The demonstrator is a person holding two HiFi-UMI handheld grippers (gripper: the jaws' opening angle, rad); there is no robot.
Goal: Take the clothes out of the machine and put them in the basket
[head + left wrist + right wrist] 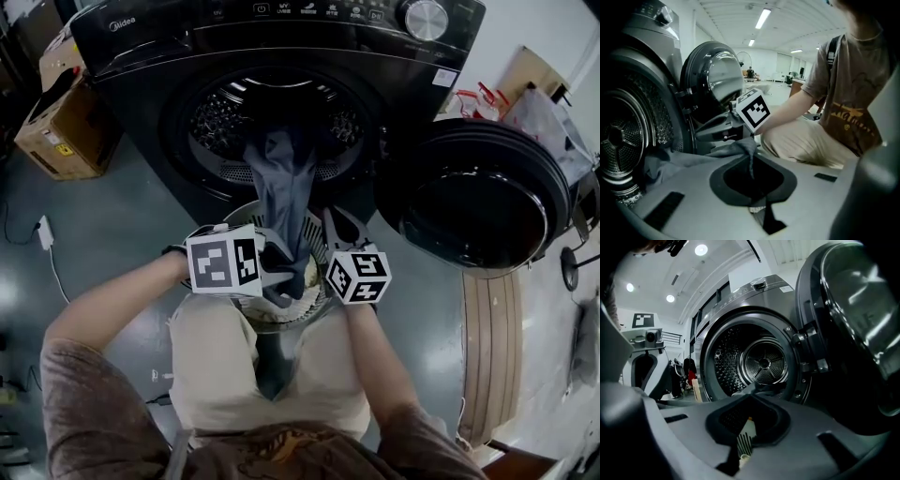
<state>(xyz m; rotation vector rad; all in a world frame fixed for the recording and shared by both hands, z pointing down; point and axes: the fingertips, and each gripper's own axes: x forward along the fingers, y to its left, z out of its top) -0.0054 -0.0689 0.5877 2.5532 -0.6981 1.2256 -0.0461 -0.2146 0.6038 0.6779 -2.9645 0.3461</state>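
Note:
A dark grey garment [281, 187] hangs out of the washing machine's drum [220, 117] and runs down between my two grippers, over the round white basket [242, 212] at the machine's foot. My left gripper [279, 279] is shut on the garment's lower part; in the left gripper view the cloth [675, 161] stretches from the drum to the closed tips [751, 154]. My right gripper [328, 219] points level at the drum with its jaws together [751, 397]. Dark cloth [759, 389] lies right at its tips; whether it is pinched is hidden. Basket slats [743, 441] show below.
The round machine door [478, 211] stands swung open on the right, close to my right gripper. A cardboard box [61, 122] sits on the floor to the machine's left. A wooden board [487, 347] lies at the right. The person's knees flank the basket.

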